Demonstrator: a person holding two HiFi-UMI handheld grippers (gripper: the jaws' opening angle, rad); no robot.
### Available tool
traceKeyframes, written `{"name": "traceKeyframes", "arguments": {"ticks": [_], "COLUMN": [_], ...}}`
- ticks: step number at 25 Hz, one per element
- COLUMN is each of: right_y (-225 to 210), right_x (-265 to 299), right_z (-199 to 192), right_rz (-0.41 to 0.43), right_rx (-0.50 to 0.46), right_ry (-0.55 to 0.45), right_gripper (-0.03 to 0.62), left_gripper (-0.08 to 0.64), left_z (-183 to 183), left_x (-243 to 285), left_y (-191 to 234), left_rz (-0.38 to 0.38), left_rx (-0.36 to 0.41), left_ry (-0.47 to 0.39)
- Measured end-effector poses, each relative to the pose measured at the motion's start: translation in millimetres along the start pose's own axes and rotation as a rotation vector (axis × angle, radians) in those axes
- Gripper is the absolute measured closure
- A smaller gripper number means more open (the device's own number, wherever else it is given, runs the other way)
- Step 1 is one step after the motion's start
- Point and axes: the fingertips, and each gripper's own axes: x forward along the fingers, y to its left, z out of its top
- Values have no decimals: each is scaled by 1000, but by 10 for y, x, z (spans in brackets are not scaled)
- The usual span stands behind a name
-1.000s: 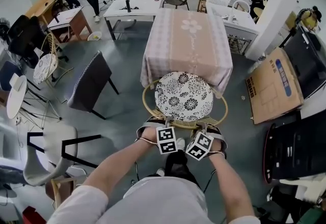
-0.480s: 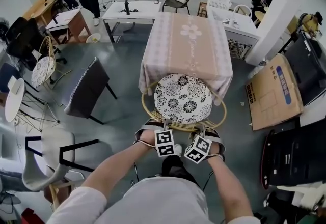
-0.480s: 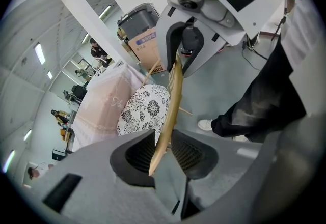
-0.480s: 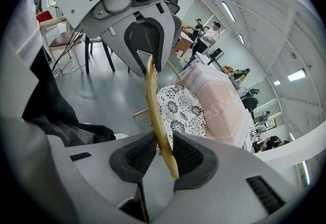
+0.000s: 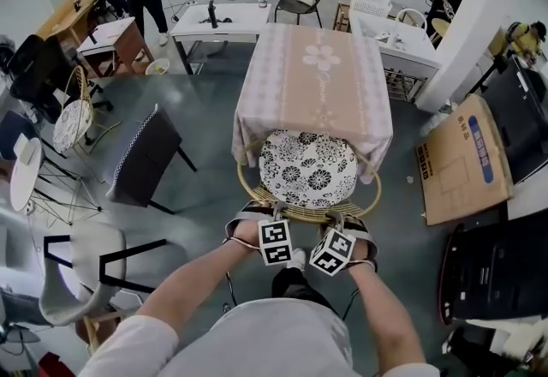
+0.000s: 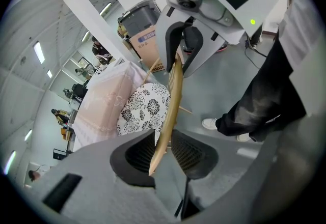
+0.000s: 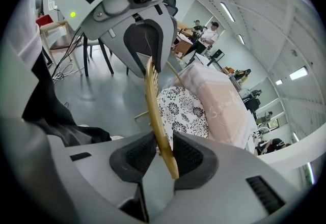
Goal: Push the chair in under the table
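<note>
Chair backrest (image 5: 306, 212), curved rattan, sits pinched in left hand-held gripper (image 6: 164, 149) and right hand-held gripper (image 7: 159, 154).

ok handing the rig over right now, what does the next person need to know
Left hand-held gripper: shut on the chair's back rail.
Right hand-held gripper: shut on the same rail, beside the left one.
Chair: faces the table, with the far edge of its cushion just under the table edge.
Done: both grips set, seat partly in.
Left: push on until the seat is under the table, then let go.
</note>
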Motion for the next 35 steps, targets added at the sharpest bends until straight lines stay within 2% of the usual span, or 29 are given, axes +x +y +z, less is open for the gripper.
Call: {"name": "traceKeyframes", "arguments": {"ticks": [13, 28, 35], "right_y": [-279, -489, -508], "right_x": [167, 310, 309], "right_z": [-10, 54, 59], "right_rz": [58, 59, 55], "right_rx": [1, 2, 37], "right_ry": [-39, -50, -70], "right_gripper": [505, 505, 499], "left_gripper": [457, 451, 451], "left_z": [55, 15, 13], "left_x": [161, 288, 293], "left_y": [274, 507, 508], "left_rz": [-9, -34, -32], "left_rx": [-19, -47, -43], "left_ry": [38, 94, 98]}}
